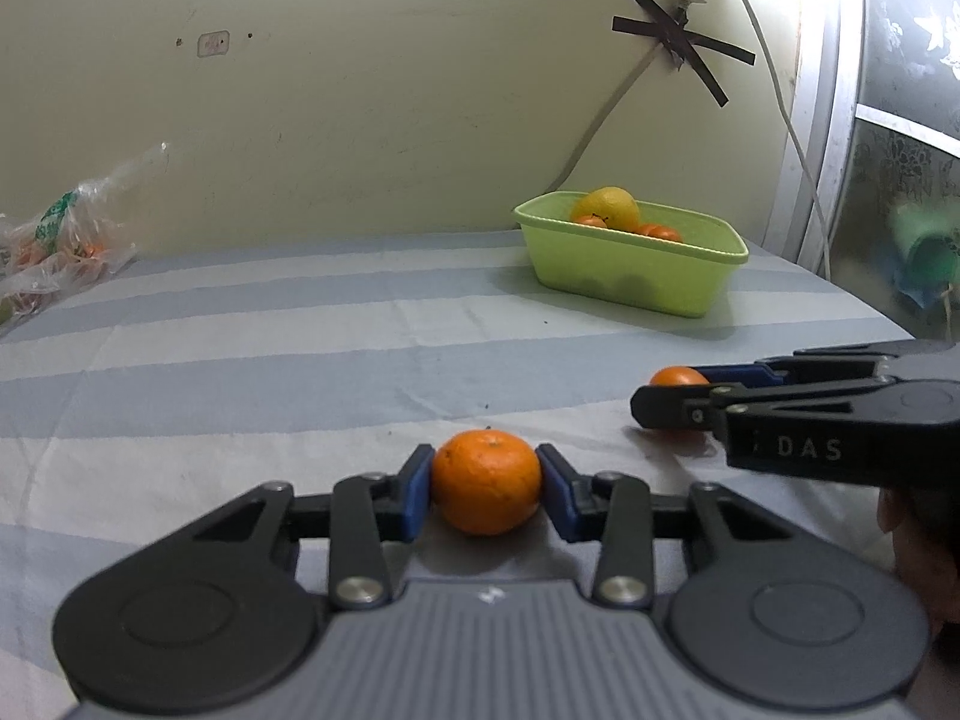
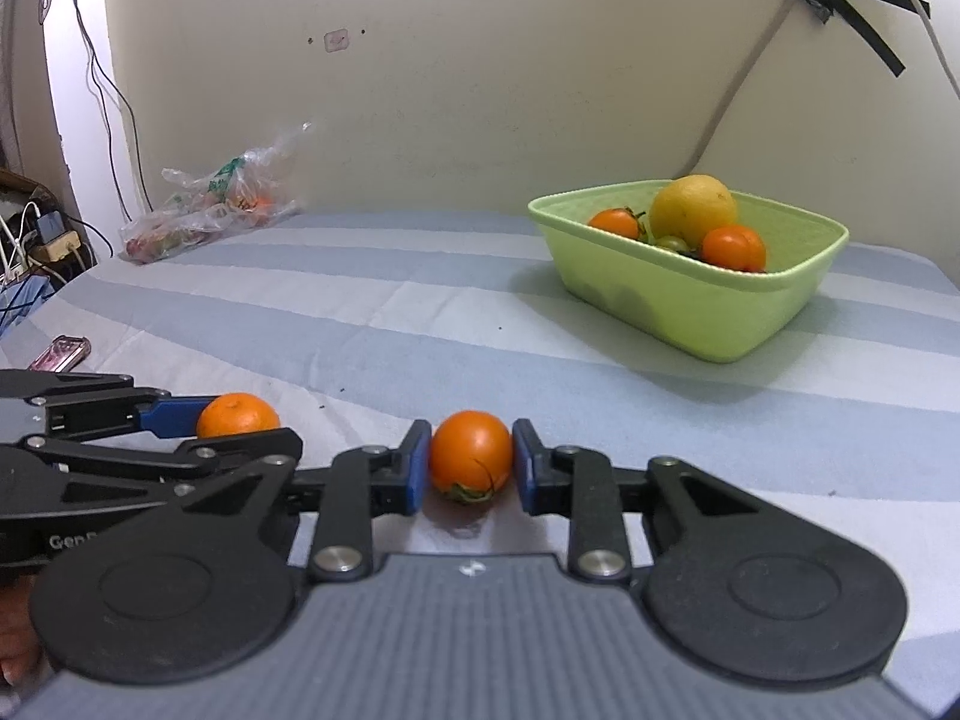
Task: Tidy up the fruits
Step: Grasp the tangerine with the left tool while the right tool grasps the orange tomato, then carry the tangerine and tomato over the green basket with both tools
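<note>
Left claw (image 1: 486,489): blue pads clamped on round orange mandarin (image 1: 486,480), low over the striped bedsheet (image 1: 300,360).
Right claw (image 2: 471,468): clamped on small orange tomato (image 2: 471,459).
Light-green plastic tub (image 2: 690,306): ahead right, holding yellow citrus (image 2: 693,207) and tomatoes.

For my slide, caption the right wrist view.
Right gripper shut on a tomato, green tub of fruit beyond.

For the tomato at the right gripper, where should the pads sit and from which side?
Grip the tomato across its round middle, coming in level from the near side: its green calyx faces down toward the sheet, so both flanks are bare, as the right gripper has it.
</note>
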